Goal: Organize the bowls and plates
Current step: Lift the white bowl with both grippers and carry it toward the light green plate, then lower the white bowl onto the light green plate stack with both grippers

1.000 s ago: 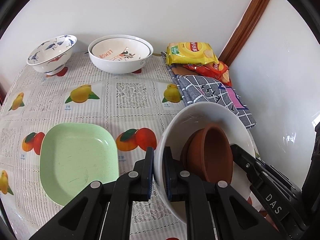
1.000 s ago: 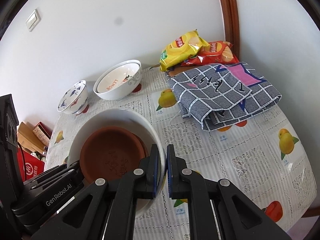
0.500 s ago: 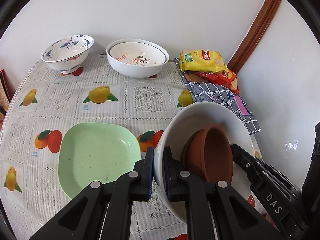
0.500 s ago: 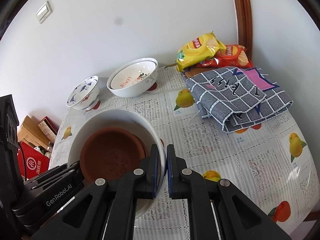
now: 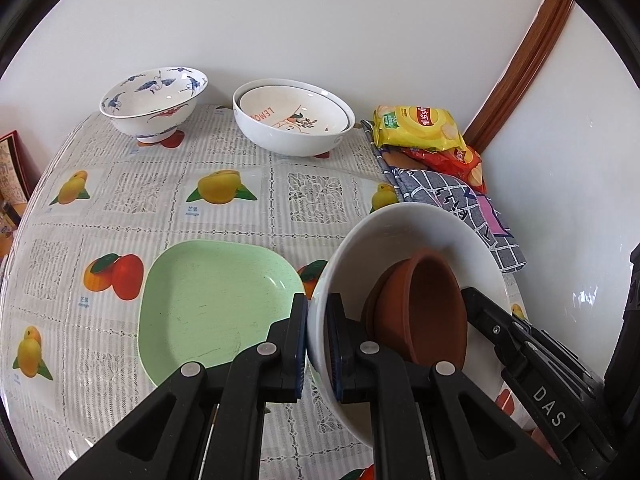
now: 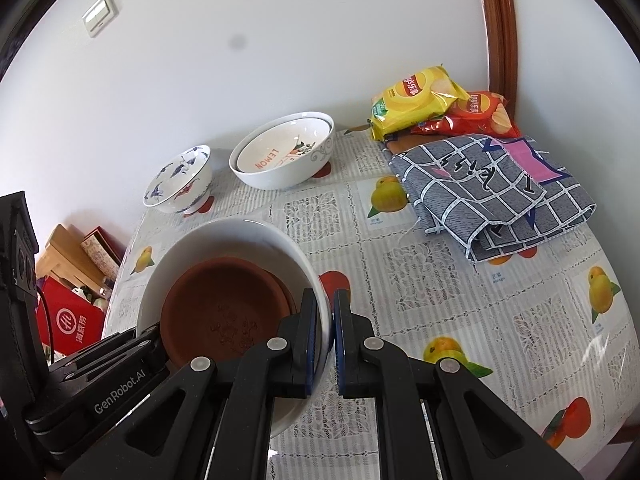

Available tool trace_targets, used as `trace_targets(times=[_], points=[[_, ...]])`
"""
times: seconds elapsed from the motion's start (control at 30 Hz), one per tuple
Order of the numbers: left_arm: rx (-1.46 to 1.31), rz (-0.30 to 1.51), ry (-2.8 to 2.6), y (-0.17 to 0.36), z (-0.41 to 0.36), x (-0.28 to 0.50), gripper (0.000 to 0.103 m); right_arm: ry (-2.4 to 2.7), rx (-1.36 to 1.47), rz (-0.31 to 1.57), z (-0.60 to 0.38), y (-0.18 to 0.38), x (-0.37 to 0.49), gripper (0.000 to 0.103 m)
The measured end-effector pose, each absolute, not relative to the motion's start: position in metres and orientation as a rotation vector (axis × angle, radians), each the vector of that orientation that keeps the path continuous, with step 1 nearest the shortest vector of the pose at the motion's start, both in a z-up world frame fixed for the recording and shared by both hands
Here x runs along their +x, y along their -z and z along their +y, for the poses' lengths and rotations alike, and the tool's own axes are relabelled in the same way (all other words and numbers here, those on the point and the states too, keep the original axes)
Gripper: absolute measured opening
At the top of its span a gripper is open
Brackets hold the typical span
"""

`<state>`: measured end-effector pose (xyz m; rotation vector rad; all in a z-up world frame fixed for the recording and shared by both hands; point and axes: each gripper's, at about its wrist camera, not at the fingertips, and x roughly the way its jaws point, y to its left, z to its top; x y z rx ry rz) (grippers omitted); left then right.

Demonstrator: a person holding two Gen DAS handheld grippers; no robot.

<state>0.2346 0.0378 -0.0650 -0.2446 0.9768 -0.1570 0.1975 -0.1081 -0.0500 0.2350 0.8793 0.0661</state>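
Observation:
Both grippers carry one large white bowl with brown clay dishes stacked inside. My left gripper is shut on the bowl's left rim. On the opposite rim my right gripper is shut on the white bowl, whose brown dishes fill the bottom. The bowl hangs above the table, just right of a light green square plate. At the back stand a blue-patterned bowl and two nested white bowls, the inner one lettered LEMON. In the right wrist view the blue-patterned bowl and nested bowls stand beyond the held one.
A fruit-print tablecloth covers the table. A folded grey checked cloth and yellow and red snack bags lie at the back right by a wooden door frame. Boxes and a red bag sit below the table's left edge.
Both grippers have carried the white bowl together across the table; the green plate, back bowls and snack bags have shifted right in the views. The grips are unchanged.

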Motion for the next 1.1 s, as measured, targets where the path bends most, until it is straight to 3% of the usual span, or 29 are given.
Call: trace_targets(times=[1.1], points=[[-0.292, 0.969, 0.104, 0.063, 0.09, 0.234, 0.01, -0.118, 0.196, 0.895, -0.057, 0.049, 0.21, 0.008]])
